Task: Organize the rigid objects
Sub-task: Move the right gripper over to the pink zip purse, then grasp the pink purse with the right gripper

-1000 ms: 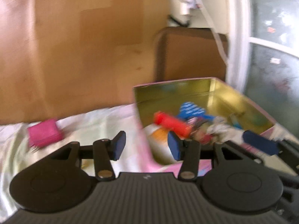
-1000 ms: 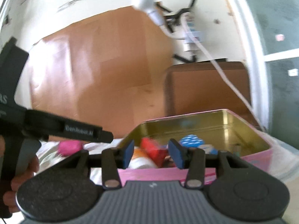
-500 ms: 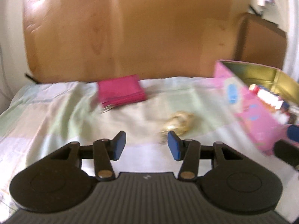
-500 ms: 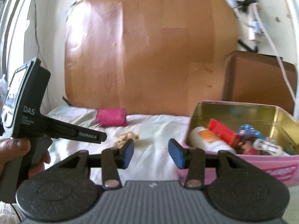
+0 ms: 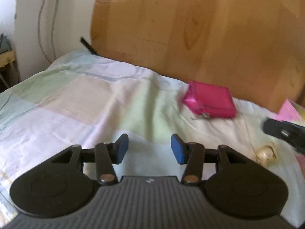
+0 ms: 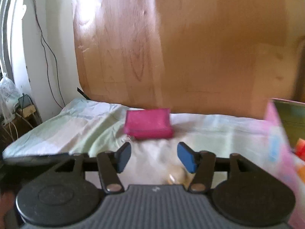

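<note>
Both grippers hang parted and empty over the bedsheet (image 6: 80, 127) — the right gripper (image 6: 154, 157), jaws just widened, above a small pale gold trinket (image 6: 176, 175); the left gripper (image 5: 146, 148) idle. The pink purse (image 6: 149, 123) behind looks light, slightly soft — best pinched across its 2 flat faces.

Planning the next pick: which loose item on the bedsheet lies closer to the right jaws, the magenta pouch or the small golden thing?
The small golden thing, just beneath the jaws; the magenta pouch lies farther back.
</note>
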Demonstrator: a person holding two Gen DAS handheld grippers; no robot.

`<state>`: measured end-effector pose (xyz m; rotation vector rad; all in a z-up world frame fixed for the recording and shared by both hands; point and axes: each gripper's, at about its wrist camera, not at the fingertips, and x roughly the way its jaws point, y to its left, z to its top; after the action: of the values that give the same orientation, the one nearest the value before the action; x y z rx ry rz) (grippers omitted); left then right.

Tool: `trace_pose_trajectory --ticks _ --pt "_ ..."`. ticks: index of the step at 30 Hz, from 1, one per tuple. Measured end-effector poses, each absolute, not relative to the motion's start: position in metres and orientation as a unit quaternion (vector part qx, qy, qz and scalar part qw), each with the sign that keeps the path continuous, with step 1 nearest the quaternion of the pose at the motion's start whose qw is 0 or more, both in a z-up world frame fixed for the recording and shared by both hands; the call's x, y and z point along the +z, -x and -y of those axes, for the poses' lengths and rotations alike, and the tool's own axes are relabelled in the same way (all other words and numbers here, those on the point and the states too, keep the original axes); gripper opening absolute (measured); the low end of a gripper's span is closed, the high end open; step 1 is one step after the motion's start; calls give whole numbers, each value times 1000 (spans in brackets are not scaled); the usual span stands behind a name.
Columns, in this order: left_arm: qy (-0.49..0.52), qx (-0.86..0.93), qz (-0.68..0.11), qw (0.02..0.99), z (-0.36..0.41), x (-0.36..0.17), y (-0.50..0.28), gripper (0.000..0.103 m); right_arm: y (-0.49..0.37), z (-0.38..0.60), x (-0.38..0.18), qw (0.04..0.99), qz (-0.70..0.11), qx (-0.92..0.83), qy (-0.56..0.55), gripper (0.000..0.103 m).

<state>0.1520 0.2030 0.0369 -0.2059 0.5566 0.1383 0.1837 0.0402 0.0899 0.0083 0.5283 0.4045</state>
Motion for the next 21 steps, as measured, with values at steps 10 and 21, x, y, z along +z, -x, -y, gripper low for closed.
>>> trace_pose_trajectory --ticks 10,21 --pt "165 64 -282 943 -222 35 -150 52 -321 -21 70 906 -348 179 -161 57" --pt "180 74 -274 942 -232 36 -152 52 -274 -36 73 884 -356 268 -142 9"
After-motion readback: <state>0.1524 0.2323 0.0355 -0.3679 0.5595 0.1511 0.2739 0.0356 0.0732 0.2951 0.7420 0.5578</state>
